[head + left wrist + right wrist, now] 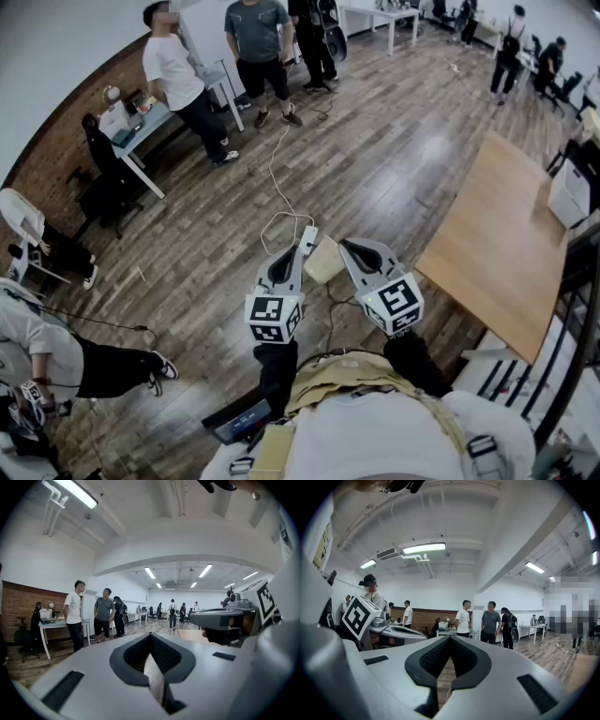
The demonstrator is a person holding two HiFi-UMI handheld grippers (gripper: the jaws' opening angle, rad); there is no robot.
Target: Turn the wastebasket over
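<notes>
1. Head view: the left claw (305,240) and right claw (346,247) are held out over the wood floor (394,159), tips near each other. Between the tips is a tan boxy thing, which I take to be the wastebasket (324,261). It touches the left claw's tip and sits just beside the right one. I can't tell which end is up, or whether it's off the floor.
2. Left gripper view: the left claw (152,658) is clamped on a thin pale sheet, presumably the wastebasket (154,681) wall. The camera looks level across the room, so the basket is probably lifted.
3. Right gripper view: the right claw (449,660) has its jaws slightly apart. Only floor shows through the gap, so it holds nothing.
4. Status: the left has its grip, but a flip isn't confirmed. Likely remaining: rotate the basket, set it down inverted, release.
</notes>
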